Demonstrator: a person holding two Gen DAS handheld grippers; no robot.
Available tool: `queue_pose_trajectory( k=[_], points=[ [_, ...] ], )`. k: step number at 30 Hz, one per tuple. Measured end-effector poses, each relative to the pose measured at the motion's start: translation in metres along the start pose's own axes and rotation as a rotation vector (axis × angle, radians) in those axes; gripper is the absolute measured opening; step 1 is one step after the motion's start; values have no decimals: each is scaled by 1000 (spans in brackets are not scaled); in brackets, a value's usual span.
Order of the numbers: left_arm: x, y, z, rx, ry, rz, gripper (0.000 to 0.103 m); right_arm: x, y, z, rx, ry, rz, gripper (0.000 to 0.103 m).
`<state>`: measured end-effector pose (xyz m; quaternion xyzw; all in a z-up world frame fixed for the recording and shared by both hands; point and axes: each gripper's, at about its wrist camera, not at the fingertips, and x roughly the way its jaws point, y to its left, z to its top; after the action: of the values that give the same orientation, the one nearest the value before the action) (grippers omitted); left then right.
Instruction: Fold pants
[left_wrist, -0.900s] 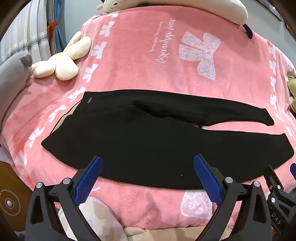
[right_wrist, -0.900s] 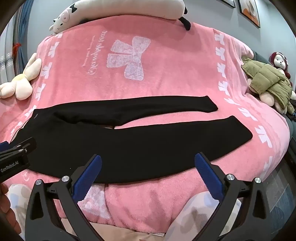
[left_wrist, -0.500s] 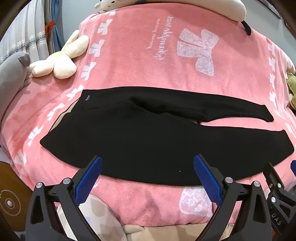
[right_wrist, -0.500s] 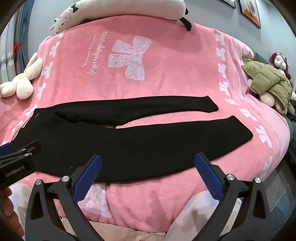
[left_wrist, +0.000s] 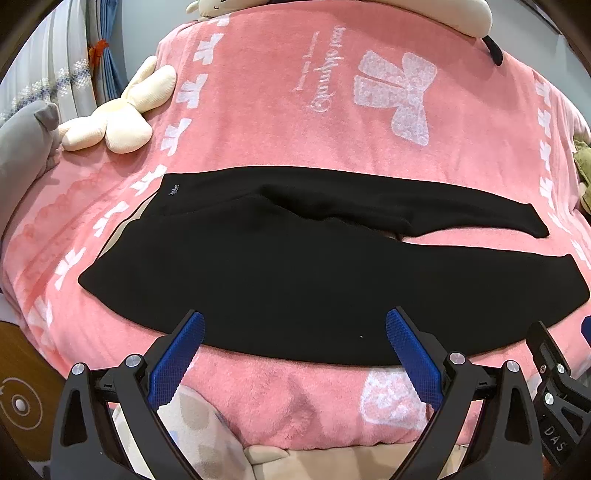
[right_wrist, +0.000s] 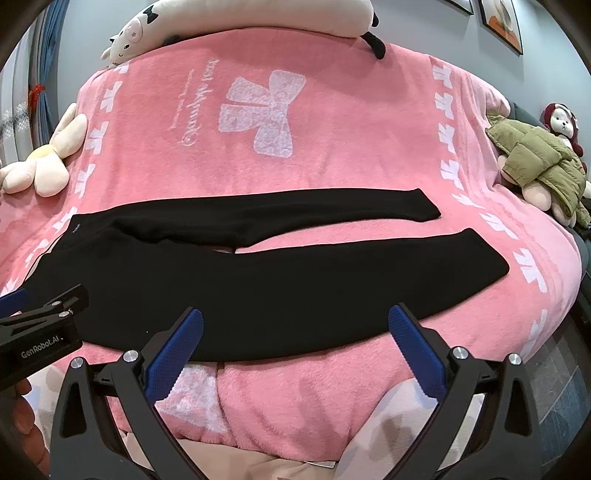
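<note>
The black pants (left_wrist: 295, 273) are laid flat and unfolded on the pink blanket (left_wrist: 332, 110) of the bed, near its front edge. Their long axis runs across the view: the waistband (left_wrist: 122, 236) points left toward the cream plush toy (left_wrist: 118, 118), and the two leg cuffs (right_wrist: 476, 258) point right, the legs slightly spread. No fold is seen yet, so the step in hand is judged to be the approach before the first grasp. The left tool (left_wrist: 293, 354) and the right tool (right_wrist: 295, 350) are both held released, jaws wide, just short of the near hem, nothing between them. Next, the near edge probably has to be pinched at two places and carried over onto the far leg.
</note>
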<state>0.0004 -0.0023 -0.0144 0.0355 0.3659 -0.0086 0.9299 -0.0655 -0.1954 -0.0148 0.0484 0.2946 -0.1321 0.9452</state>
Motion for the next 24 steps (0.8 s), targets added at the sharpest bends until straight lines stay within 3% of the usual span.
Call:
queue_pose_trajectory(
  k=[24],
  points=[
    [1, 3, -4, 1, 3, 2, 96, 2, 1, -3, 6, 2, 5, 98]
  ],
)
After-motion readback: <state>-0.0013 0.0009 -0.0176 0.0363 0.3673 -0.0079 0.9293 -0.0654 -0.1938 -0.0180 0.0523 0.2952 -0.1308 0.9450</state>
